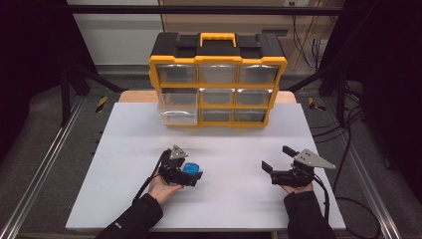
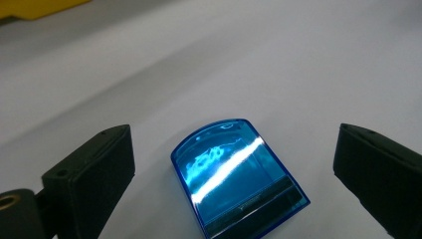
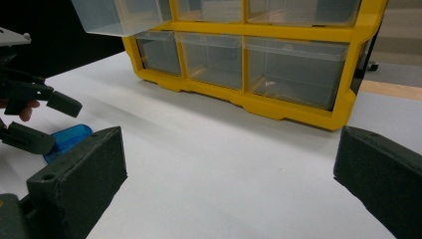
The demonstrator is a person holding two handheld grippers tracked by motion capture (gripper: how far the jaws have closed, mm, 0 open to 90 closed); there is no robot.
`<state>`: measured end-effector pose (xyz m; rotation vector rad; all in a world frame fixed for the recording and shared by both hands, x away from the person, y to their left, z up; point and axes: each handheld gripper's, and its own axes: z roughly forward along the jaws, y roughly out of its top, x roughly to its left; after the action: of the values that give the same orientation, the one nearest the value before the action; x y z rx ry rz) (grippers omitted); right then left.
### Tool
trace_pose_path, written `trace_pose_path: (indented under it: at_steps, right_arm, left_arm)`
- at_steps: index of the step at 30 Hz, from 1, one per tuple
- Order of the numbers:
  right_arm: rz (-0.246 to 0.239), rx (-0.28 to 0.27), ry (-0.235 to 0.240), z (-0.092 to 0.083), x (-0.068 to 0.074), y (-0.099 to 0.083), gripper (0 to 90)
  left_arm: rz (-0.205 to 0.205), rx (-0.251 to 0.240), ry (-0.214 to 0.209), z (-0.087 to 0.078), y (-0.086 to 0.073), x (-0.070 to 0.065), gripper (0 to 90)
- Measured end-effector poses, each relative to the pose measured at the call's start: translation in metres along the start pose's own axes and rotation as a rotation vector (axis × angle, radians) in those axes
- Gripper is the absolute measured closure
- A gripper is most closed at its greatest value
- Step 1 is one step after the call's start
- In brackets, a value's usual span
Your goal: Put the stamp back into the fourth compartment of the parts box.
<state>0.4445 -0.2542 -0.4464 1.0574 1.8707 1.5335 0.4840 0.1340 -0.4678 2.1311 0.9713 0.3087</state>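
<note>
White board [image 1: 224, 199] covers the table in front of you, grey floor and black frame rails around it.

Nearest you: your left hand [image 1: 161, 188] holds the left gripper [image 1: 195, 175] low over the board at front left. Its jaws are spread wide with a small blue translucent box [image 2: 238, 177] lying flat on the board between them. Left gripper view shows bare board on both sides of the box, so neither jaw touches it. Box has a rounded far end and a dark band across the near end; glare streak across the top.

Your right hand [image 1: 297, 188] holds the right gripper [image 1: 275, 160] at front right, well apart from the left one. Jaws also wide apart, nothing between them, just bare board. It points toward the left, and its own view catches the blue box and your left gripper's jaws at the far left.

Farther back, centre: yellow and black organiser [image 1: 218, 79] with a yellow carry handle [image 1: 218, 37] on top, three rows of three clear drawers. One clear drawer [image 1: 177, 107], left column, is pulled out toward you past the cabinet front. Can't tell what, if anything, is in the drawers.
</note>
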Motion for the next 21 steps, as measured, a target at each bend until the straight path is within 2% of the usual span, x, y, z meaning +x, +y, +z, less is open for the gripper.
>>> trace_pose_path:
  at_steps: [5, 13, 16, 21]
  right_arm:
    - [0.001, 0.007, -0.001, 0.0005, 0.0004, -0.0003, 0.4]
    - [0.001, 0.007, -0.001, 0.0007, 0.0002, -0.0004, 0.4]
    - [0.000, 0.009, 0.000, 0.0008, 0.0002, -0.0004, 0.4]
    - [0.002, 0.013, -0.001, 0.0011, 0.0002, -0.0006, 0.4]
  left_arm:
    - [-0.016, 0.029, -0.007, 0.0032, -0.0010, -0.0001, 8.1]
    - [-0.029, 0.078, 0.017, 0.0069, -0.0020, -0.0012, 16.6]
    - [-0.046, 0.087, 0.012, 0.0082, -0.0021, -0.0014, 19.0]
    - [-0.055, 0.092, 0.025, 0.0086, -0.0013, -0.0026, 22.9]
